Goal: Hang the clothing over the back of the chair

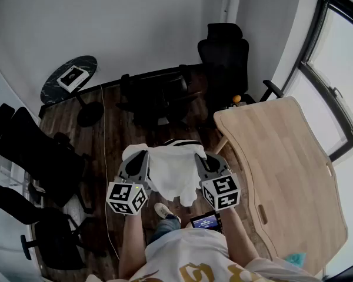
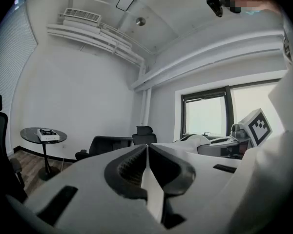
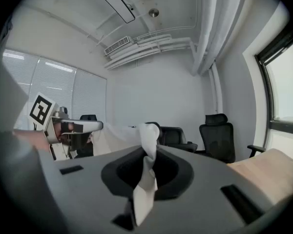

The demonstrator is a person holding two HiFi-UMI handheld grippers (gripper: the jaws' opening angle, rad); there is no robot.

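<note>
Wooden table [image 1: 282, 169] edge close right; black chair [image 1: 159, 96] far, ahead; floor [image 1: 109, 128] open left of it. Left gripper [image 1: 137, 156], right gripper [image 1: 202, 156]: each pinched tight on white garment [image 1: 170, 175].

Each hand carries a grey plastic tool: the left gripper [image 1: 139, 155] and the right gripper [image 1: 201, 156], both with dark-lined jaws. Each bears a marker cube [image 1: 127, 198] printed with black-and-white squares. The person wears a white short-sleeved T-shirt [image 1: 188, 262] with a tan print, possibly blue jeans [image 1: 165, 227], and a pale shoe [image 1: 163, 210].
</note>
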